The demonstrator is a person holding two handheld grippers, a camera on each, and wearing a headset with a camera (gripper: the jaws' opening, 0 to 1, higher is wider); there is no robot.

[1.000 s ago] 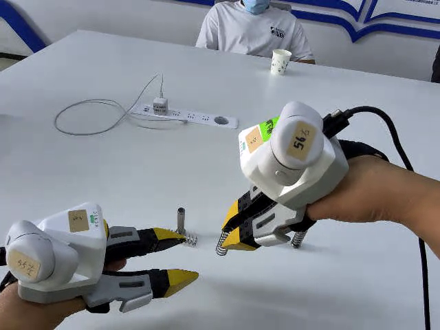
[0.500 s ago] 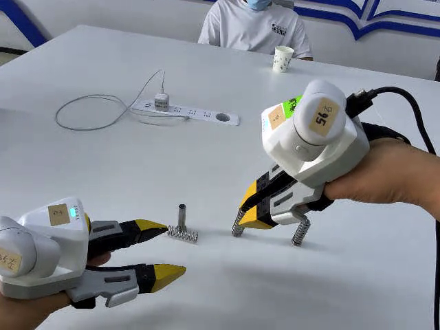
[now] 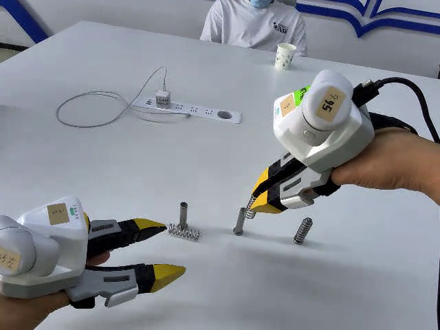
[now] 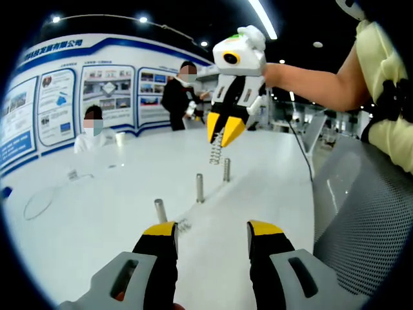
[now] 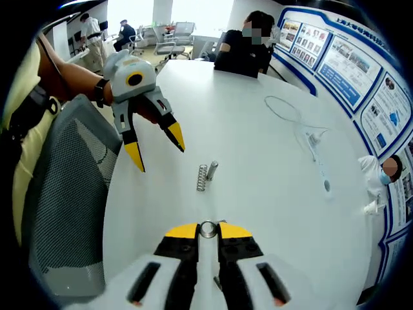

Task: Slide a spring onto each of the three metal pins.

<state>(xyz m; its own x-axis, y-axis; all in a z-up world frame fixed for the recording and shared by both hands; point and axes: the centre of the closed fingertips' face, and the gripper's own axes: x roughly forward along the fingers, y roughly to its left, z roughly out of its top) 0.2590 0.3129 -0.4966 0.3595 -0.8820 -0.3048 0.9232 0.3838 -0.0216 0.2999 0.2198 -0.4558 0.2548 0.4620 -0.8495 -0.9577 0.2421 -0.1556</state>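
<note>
Three metal pins stand on the white table (image 3: 103,172): a bare left pin (image 3: 183,213), a bare middle pin (image 3: 238,221), and a right pin (image 3: 302,230) wearing a spring. A loose spring (image 3: 184,232) lies at the left pin's foot. My right gripper (image 3: 265,201) is shut on another spring (image 3: 251,206), held tilted just above and to the right of the middle pin's top. That spring hangs below the jaws (image 4: 217,150) and shows end-on between my fingertips (image 5: 208,228). My left gripper (image 3: 173,247) stands open near the left pin, nothing between its fingers.
A white power strip (image 3: 199,115) with a looped cable (image 3: 82,113) lies further back. A paper cup (image 3: 284,56) stands by a seated person (image 3: 254,24) at the far edge. A grey mesh chair (image 4: 361,213) is beside the table.
My right gripper has lifted its spring off the table and up to the right, which uncovers the middle pin. The left gripper has hardly moved. The head camera has shifted.
</note>
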